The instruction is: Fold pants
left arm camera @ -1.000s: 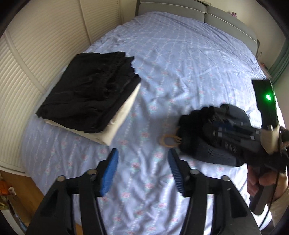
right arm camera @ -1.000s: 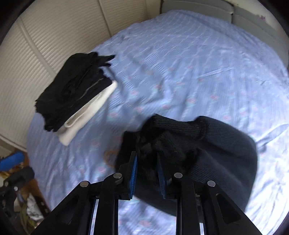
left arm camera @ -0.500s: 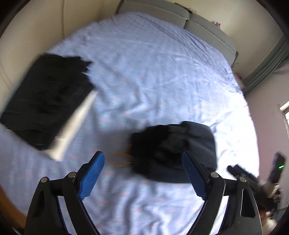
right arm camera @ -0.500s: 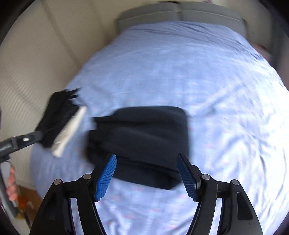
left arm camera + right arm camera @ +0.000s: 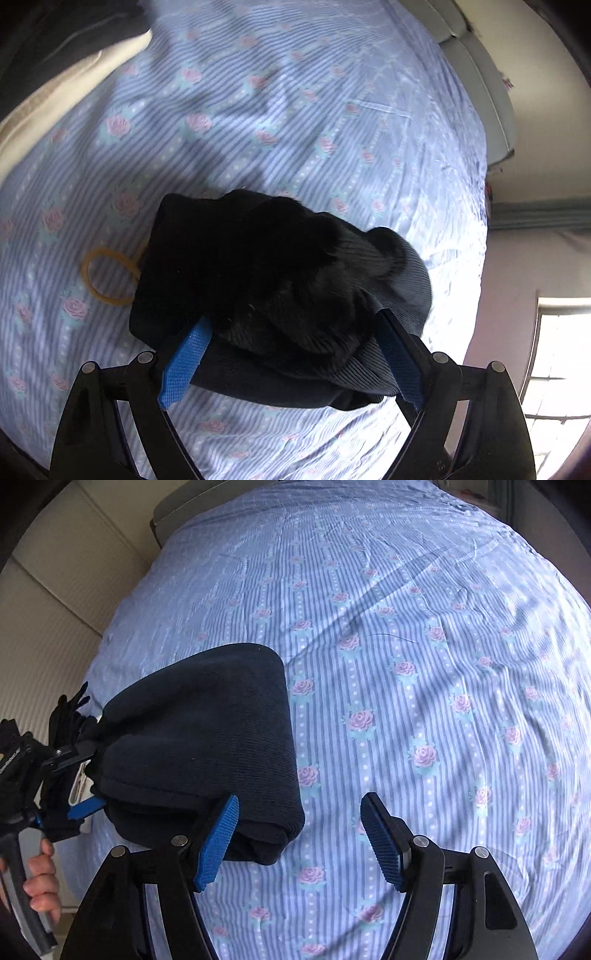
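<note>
The folded dark navy pants [image 5: 280, 288] lie as a thick bundle on the blue floral bed sheet [image 5: 295, 110]. My left gripper [image 5: 291, 354] is open with its two blue pads on either side of the bundle's near end. In the right wrist view the same pants [image 5: 207, 738] sit left of centre, and the left gripper [image 5: 79, 779] shows at their far left edge. My right gripper [image 5: 299, 834] is open and empty; its left pad touches or overlaps the bundle's near right corner, its right pad is over bare sheet.
A yellow rubber band [image 5: 107, 275] lies on the sheet just left of the pants. A stack of folded black and cream clothes [image 5: 55, 59] lies at the upper left. The grey headboard [image 5: 480, 74] and a window [image 5: 561, 354] are to the right.
The right gripper let go of the pants and opened, then drew back to their right end. The left gripper opened wide and moved in to straddle the bundle's other end.
</note>
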`<state>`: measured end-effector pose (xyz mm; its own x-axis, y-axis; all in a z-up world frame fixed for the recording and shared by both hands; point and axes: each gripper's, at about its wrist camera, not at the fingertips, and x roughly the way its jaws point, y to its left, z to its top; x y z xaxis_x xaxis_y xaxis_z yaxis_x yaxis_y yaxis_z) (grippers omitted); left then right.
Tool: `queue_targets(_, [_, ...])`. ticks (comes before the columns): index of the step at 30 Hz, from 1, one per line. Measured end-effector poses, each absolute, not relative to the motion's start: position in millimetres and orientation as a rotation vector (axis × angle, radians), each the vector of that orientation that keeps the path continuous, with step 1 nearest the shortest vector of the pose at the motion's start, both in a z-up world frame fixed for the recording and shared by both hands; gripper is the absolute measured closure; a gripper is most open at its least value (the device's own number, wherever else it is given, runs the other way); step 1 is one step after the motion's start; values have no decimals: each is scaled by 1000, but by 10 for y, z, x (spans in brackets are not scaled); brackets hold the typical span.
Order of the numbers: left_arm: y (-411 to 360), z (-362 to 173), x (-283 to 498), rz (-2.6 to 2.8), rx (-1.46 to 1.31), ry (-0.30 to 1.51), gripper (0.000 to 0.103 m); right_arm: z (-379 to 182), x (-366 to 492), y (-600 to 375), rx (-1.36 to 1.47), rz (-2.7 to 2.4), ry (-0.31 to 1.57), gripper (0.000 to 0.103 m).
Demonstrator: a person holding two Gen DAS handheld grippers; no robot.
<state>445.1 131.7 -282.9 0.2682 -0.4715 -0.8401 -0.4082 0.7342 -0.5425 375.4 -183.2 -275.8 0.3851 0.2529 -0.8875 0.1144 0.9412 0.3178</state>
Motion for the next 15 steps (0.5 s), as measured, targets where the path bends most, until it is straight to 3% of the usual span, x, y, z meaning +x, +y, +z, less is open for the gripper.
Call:
queue_targets(1, [1318,-2854,4448,-48,-832,1340,15,-2767,3755,-1831,355,96,1178,33])
queue_targets(4, [1259,-2854,4476,-86,-884,1322,32,-2818,3815,-1836,356,111,1190,33])
queue_targets(7, [1155,-2845,4540,-68,-838,1315,34,-2865,3864,-1795,351,134,1197,34])
queue_targets(11, [1097,-2880,4632,-13,-765,1349,58,-2923,3829,-1637,301,205,1231,34])
queue_targets(15, [1118,-2633,4584,-49,-781,1284,66,-2833,3624,-1550,267,228,1188,34])
